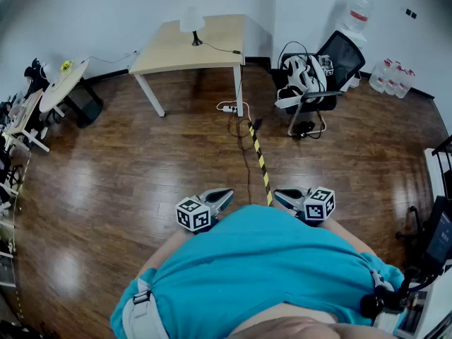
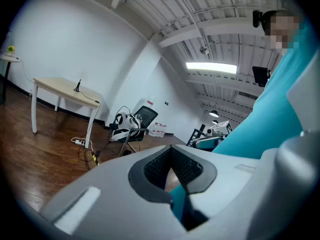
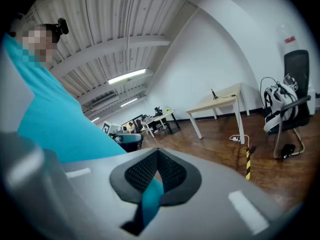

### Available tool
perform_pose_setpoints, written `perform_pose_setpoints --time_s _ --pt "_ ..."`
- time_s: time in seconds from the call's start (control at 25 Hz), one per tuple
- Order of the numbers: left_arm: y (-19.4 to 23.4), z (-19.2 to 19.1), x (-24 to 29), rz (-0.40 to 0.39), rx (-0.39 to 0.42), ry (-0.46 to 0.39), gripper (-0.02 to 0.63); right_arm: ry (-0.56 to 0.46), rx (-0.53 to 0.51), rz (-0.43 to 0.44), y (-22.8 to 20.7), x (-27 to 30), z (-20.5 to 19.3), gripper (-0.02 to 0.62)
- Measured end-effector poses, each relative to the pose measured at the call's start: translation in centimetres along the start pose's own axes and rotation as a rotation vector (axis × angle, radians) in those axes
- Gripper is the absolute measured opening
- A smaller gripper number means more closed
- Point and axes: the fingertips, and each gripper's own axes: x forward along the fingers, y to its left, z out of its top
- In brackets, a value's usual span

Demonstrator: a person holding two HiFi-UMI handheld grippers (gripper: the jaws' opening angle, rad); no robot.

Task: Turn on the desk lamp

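Note:
The desk lamp (image 1: 192, 23), with a white shade on a dark base, stands on a light wooden table (image 1: 219, 51) against the far wall. Its cord runs off the table's right edge. My left gripper (image 1: 227, 193) and right gripper (image 1: 277, 193) are held close to the person's teal shirt, far from the table, both pointing forward. Both are shut with nothing between the jaws. In the left gripper view, the lamp (image 2: 78, 86) is a small dark shape on the table (image 2: 60, 89) beyond the left gripper (image 2: 171, 147). The right gripper view shows the lamp (image 3: 214, 94) past the right gripper (image 3: 158, 150).
A power strip (image 1: 227, 108) lies by the table leg, and a yellow-black cable strip (image 1: 260, 162) runs across the wood floor toward me. An office chair (image 1: 321, 66) holding white gear stands right of the table. Water bottles (image 1: 393, 77) line the right wall. A round table (image 1: 60, 85) stands at left.

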Motion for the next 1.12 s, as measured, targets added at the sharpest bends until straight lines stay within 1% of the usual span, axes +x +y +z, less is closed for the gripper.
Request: perform_pose_setpoints --time_s 0.48,0.76,0.92,1.04,1.12 --pt "-3.9 -0.7 8.5 0.009 0.013 0.036 0.000 -0.031 0.040 0.021 -5.2 -7.7 0.4 0.002" --pt "-5.6 -1.7 13.8 0.034 -0.003 0.074 0.000 -0.035 0.085 0.067 -9.1 -11.5 0.1 0.002" --pt "-5.3 -3.0 15.8 0.039 -0.005 0.097 0.000 -0.027 0.107 0.096 -11.6 -11.8 -0.9 0.002" --pt "-3.1 -2.4 16.2 0.062 -0.021 0.077 0.000 -0.011 0.134 0.109 -13.1 -10.5 -0.6 0.002" --pt "-1.5 -2.0 15.6 0.058 -0.028 0.076 0.000 0.003 0.119 0.106 -13.4 -8.9 -0.1 0.002"
